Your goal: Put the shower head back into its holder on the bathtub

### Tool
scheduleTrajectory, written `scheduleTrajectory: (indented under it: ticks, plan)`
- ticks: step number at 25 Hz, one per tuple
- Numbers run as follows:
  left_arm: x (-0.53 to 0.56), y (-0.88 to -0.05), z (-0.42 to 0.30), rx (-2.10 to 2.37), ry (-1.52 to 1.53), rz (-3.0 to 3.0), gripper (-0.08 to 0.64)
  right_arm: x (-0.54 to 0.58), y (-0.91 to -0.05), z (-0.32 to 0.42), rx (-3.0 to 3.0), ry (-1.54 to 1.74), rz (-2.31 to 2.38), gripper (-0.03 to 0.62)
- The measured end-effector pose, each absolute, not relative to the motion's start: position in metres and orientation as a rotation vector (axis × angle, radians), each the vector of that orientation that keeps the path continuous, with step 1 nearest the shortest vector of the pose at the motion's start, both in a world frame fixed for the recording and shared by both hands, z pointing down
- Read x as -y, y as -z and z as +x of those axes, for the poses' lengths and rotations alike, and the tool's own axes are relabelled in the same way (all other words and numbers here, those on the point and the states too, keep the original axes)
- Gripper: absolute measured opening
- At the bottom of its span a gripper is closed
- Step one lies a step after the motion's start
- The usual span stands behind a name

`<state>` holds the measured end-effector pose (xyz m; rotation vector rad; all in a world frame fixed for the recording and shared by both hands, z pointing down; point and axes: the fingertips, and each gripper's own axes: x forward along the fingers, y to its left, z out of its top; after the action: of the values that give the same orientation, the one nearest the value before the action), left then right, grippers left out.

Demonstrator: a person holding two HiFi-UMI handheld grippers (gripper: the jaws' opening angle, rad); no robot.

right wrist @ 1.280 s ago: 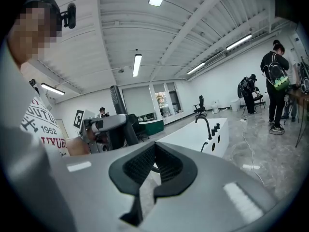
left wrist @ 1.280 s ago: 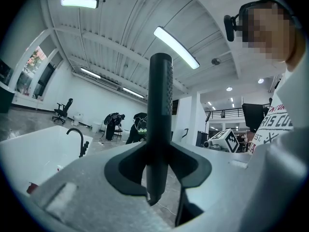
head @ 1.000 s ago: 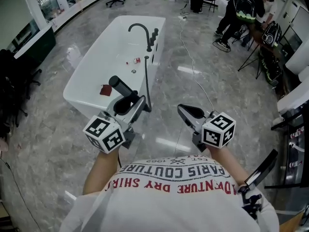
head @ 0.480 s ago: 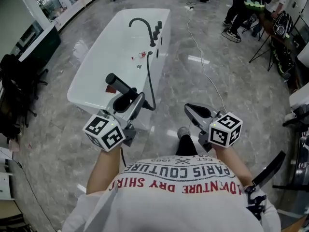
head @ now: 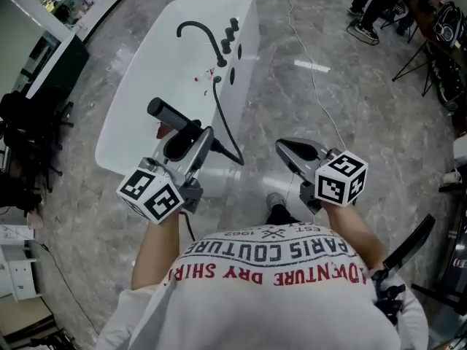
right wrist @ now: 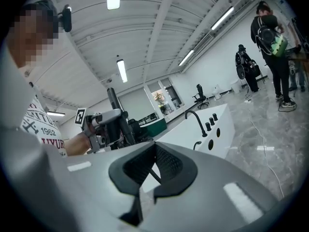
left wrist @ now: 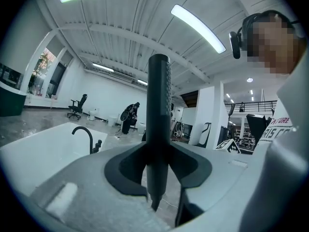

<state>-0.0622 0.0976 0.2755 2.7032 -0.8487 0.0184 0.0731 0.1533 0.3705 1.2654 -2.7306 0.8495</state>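
My left gripper (head: 191, 138) is shut on the black shower head (head: 165, 114), a rod-shaped handle that stands up between the pads in the left gripper view (left wrist: 158, 129). Its black hose (head: 222, 119) runs from the handle to the rim of the white bathtub (head: 146, 71), just beyond the left gripper. A black curved faucet (head: 198, 30) and knobs sit on the tub's right rim. My right gripper (head: 286, 149) hangs over the floor to the right of the tub, shut and empty. In the right gripper view its jaws (right wrist: 153, 170) are closed, with the tub (right wrist: 212, 129) ahead.
A red object (head: 163, 131) lies inside the tub near my end. A white cable (head: 315, 71) trails across the marble floor on the right. People (head: 379, 6) and a stand (head: 430, 57) are at the far right; black chairs (head: 22, 144) stand at the left.
Both grippers have moved forward toward the bathtub, which now lies closer under the left gripper. The shower head stays gripped and the right gripper stays shut.
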Motion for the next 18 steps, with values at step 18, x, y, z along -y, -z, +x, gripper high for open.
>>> scheduleTrajectory:
  ticks: [18]
  plan:
    - [0.04, -0.283, -0.013, 1.089, -0.048, 2.551, 0.138, -0.015, -0.395, 0.119, 2.793, -0.837, 0.869, 0.005]
